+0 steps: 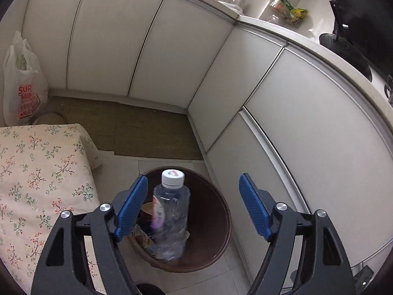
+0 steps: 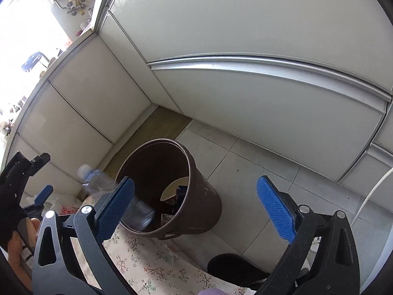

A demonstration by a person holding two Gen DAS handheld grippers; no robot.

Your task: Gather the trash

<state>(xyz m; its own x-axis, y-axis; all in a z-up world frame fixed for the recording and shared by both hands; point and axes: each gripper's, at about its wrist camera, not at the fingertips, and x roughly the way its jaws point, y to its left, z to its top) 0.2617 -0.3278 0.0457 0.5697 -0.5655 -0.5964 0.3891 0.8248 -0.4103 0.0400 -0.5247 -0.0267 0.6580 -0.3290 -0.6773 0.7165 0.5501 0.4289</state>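
A clear plastic water bottle [image 1: 170,216] with a white cap is in mid-air over the brown round trash bin [image 1: 216,221], blurred, between the spread fingers of my left gripper [image 1: 194,206]. The left gripper is open and touches nothing. The bin holds a cup and some packaging. In the right wrist view the same bottle [image 2: 115,194] tips bottom-first into the bin [image 2: 203,196]. My right gripper [image 2: 196,206] is open and empty above the bin. The left gripper [image 2: 41,179] shows at the left edge there.
White cabinet fronts [image 1: 172,49] wrap around the corner behind the bin. A floral cloth [image 1: 36,184] covers a surface at the left. A white shopping bag [image 1: 22,86] stands in the far corner on a brown mat [image 1: 147,132]. A dark shoe [image 2: 233,268] is near the bin.
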